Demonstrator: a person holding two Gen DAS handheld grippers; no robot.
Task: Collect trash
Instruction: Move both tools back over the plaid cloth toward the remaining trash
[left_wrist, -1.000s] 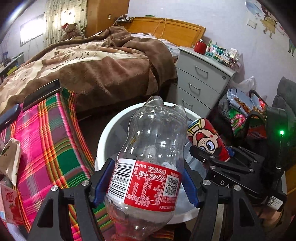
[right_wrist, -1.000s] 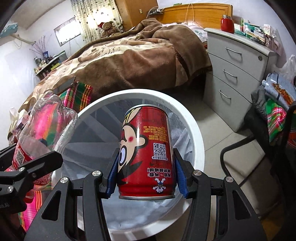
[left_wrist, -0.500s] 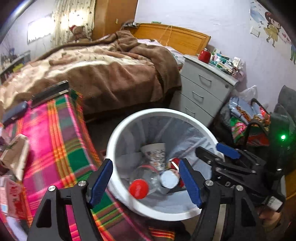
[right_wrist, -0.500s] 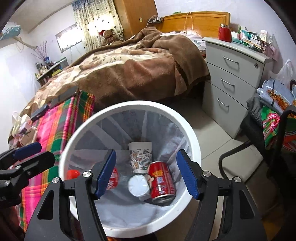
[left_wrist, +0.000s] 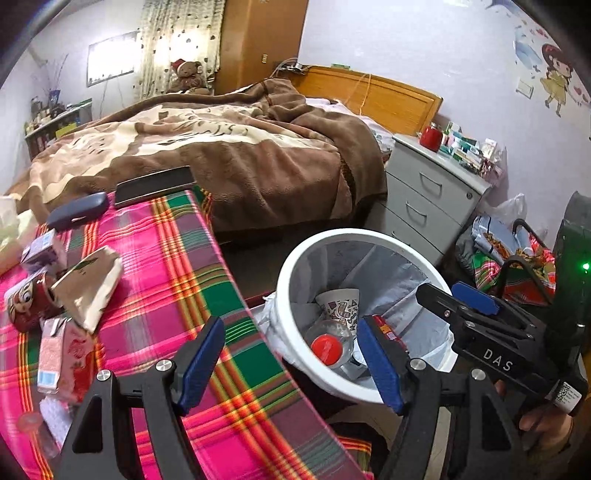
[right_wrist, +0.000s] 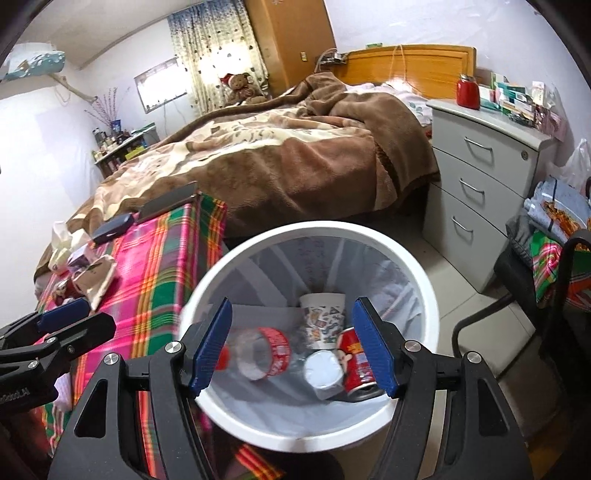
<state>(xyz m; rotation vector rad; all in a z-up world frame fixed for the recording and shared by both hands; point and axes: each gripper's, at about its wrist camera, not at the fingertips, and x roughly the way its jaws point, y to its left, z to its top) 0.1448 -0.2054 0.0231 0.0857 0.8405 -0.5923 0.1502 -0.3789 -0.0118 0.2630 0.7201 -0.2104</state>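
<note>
Both the left claw (left_wrist: 291, 360) and the right claw (right_wrist: 291, 347) are wide apart and hold nothing; the bottle (right_wrist: 258, 350) and can (right_wrist: 356, 363) lie in the bin (right_wrist: 424, 280); more trash (left_wrist: 88, 286) waits on the counter (left_wrist: 177, 266), and a careless swing could tip that light bin.

Bottle (right_wrist: 258, 354), can (right_wrist: 356, 363), cup (right_wrist: 323, 321) in bin (right_wrist: 424, 280) (right of table (left_wrist: 177, 266)).
</note>
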